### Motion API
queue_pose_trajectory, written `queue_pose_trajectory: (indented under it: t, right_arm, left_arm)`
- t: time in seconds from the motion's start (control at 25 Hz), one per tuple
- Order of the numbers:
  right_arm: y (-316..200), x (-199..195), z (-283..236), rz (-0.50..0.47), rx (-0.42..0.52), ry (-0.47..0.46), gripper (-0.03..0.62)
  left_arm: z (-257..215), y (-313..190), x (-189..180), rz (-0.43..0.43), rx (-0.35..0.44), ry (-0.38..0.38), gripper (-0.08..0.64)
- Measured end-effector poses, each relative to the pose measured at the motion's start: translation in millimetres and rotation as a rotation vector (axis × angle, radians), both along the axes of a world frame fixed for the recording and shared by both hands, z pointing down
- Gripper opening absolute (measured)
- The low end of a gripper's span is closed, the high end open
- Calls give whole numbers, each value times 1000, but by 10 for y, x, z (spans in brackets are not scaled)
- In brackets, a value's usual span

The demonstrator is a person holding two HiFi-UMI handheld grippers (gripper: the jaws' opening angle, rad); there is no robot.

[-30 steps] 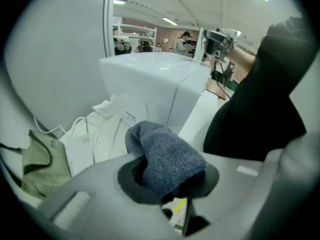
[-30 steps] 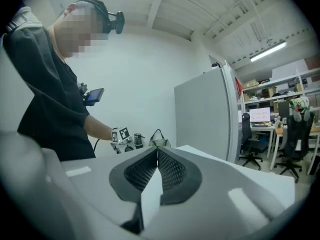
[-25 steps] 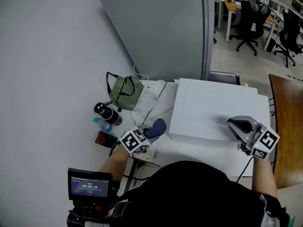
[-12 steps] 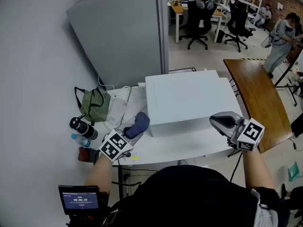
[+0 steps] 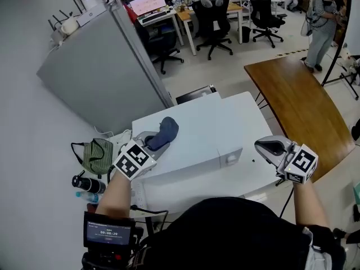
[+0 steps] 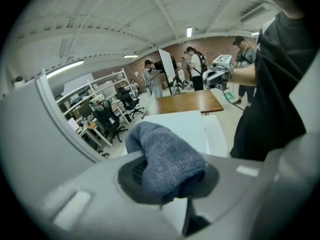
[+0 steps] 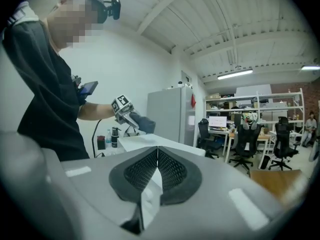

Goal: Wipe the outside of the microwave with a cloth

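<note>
The person wears a black shirt (image 5: 225, 229) with short sleeves (image 7: 31, 44). A small black unit with a lit screen (image 5: 108, 228) is fixed at the front of the body. A black camera (image 7: 108, 6) rides on a dark head strap. A thin dark cable (image 7: 94, 134) shows under the forearm, probably the gripper's lead. The left gripper (image 5: 153, 144) and the right gripper (image 5: 262, 146) look alike. Each has a smooth light-grey moulded shell, dark pads (image 7: 175, 171) with a mesh-like texture, and a white cube (image 5: 301, 165) printed with black square markers.
</note>
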State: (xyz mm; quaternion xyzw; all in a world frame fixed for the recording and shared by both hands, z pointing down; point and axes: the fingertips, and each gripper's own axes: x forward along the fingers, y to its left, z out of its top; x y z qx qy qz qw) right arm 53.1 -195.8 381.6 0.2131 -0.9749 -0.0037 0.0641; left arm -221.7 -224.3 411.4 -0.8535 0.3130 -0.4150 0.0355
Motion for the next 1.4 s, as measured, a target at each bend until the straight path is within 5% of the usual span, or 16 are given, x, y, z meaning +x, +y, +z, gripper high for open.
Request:
queue_pose_trajectory:
  t: [0.32,0.6,0.84,0.92,1.08,1.16,1.4]
  right_arm:
    - [-846,1441,441,34,-60,-75,8]
    - [-913,1683,809,64,-154,-113,8]
    - [-892,1861,880,133,-191,-125,8]
    - [-916,1940,939,158,-211,-139,8]
    - [-946,1944,1082,153,-208,-153,8]
    - [-975,1833,1072,126,-208,-155,8]
    - [-1066,1605,1014,62,-196,-157,8]
  left_arm:
    - [89,-1402,1363,90,-99,-225,72]
    - [375,-1984,1995,250,-191,-316,72]
    - [895,-2287,2004,507,-206,-746,72]
    - [1001,-2352,2090,507,-267,-695,72]
    - [890,-2197,2570,468,-332,-397,72]
    - [815,-2056,2680,462,-356,-339,72]
    - [964,-2270,2213,457,-262,-584,72]
